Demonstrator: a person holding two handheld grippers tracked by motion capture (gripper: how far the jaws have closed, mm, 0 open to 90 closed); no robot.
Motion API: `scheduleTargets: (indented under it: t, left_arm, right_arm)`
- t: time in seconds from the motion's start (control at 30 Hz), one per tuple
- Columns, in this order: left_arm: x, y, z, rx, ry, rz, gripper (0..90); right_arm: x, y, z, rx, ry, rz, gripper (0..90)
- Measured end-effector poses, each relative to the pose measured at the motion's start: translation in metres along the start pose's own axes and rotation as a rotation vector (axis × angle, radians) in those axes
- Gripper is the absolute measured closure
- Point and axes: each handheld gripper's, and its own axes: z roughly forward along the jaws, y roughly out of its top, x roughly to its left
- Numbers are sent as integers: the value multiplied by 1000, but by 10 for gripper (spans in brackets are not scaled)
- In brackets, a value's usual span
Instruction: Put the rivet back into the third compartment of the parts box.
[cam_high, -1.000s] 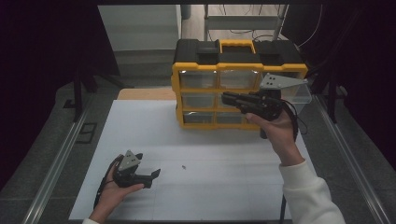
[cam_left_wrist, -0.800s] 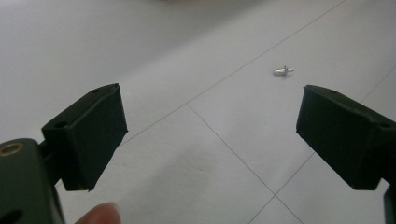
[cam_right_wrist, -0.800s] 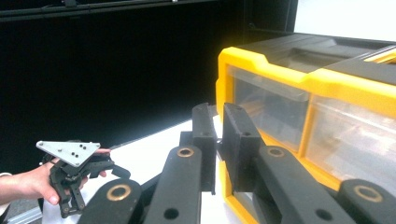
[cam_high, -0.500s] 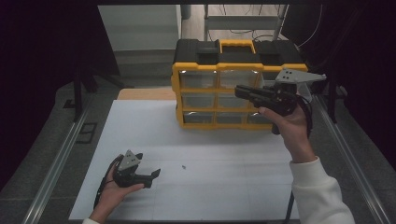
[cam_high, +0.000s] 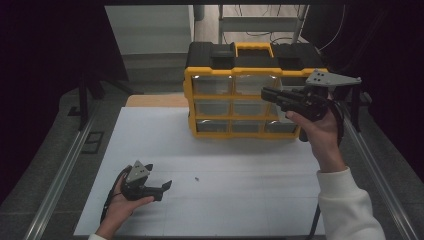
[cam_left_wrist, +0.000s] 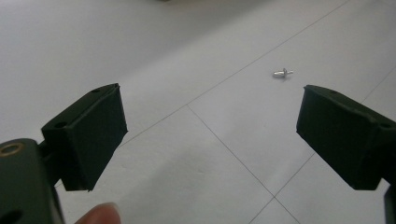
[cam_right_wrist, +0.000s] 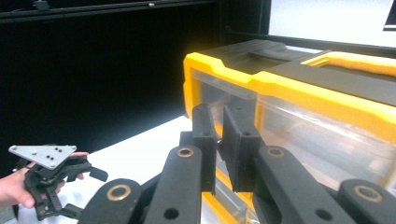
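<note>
Item: yellow-and-black plastic drawer cabinet, box-shaped, with a yellow frame, a black lid bearing a yellow carry handle, and rows of clear, glossy plastic drawers across its front; it stands at the far edge of a smooth white tabletop scored with thin grid lines. Right gripper, matte black with a grey three-cornered plate on top and brass-coloured pivot pins, is held in the air in front of the cabinet's upper right drawers, pointing across its face; its two flat rectangular jaws stand nearly together with only a narrow slit between them, and nothing is pinched there. Whether it touches the cabinet cannot be told. Left gripper, of the same make, rests low on the tabletop well in front of the cabinet, towards its left; its blocky black jaws are spread wide and hold nothing. Small silvery metal pin, short with a rounded head, lies loose on the tabletop between cabinet and left gripper, just beyond the spread jaws.
</note>
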Motion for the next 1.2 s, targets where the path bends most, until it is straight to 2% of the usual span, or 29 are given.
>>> scheduleTargets:
  t: [0.5, 0.67, 0.87, 1.2]
  left_arm:
    - [0, 0, 0, 3, 3, 4, 89]
    - [0, 0, 0, 5, 4, 7, 89]
    - [0, 0, 1, 7, 4, 7, 89]
    - [-1, 0, 0, 6, 1, 8, 88]
  right_arm:
    - [-17, 4, -18, 11, -88, 6, 837]
    - [-24, 3, -22, 15, -141, 0, 837]
    - [-31, 1, -28, 17, -173, 10, 837]
    - [-38, -3, -35, 40, -246, -3, 837]
